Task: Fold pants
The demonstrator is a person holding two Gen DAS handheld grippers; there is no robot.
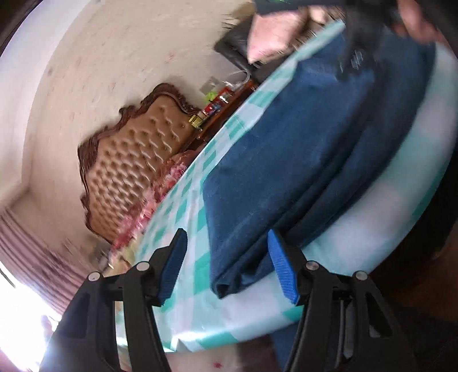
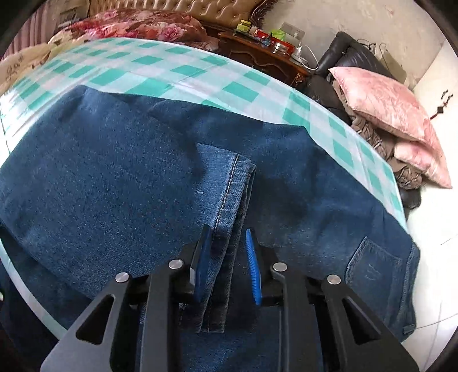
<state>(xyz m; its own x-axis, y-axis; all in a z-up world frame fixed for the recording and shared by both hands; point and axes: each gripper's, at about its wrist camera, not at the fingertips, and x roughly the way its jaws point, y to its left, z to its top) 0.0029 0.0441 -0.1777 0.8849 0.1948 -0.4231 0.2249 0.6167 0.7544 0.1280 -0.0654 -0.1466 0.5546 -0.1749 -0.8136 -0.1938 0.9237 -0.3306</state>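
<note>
Blue jeans [image 2: 114,171] lie folded over on a teal-and-white checked tablecloth [image 2: 171,65]. A stitched leg hem [image 2: 229,183] rests on top of the denim, and a back pocket [image 2: 372,266] shows at the right. My right gripper [image 2: 227,230] straddles that hem. Its left pad touches the cloth and a dark gap remains at its right pad, so it is open. In the left wrist view the jeans [image 1: 315,137] run up the tilted table. My left gripper [image 1: 227,233] is open over their near folded edge [image 1: 226,286], gripping nothing. The right gripper [image 1: 357,51] is a dark blur at the top.
A person's hand [image 1: 269,37] shows blurred at the far end of the table. Beyond the table are a tufted brown headboard [image 1: 137,160], a floral bedspread [image 2: 137,25], a cluttered wooden nightstand [image 2: 257,48] and a black chair with pink pillows [image 2: 386,106]. The table edge [image 1: 229,337] is close below the left gripper.
</note>
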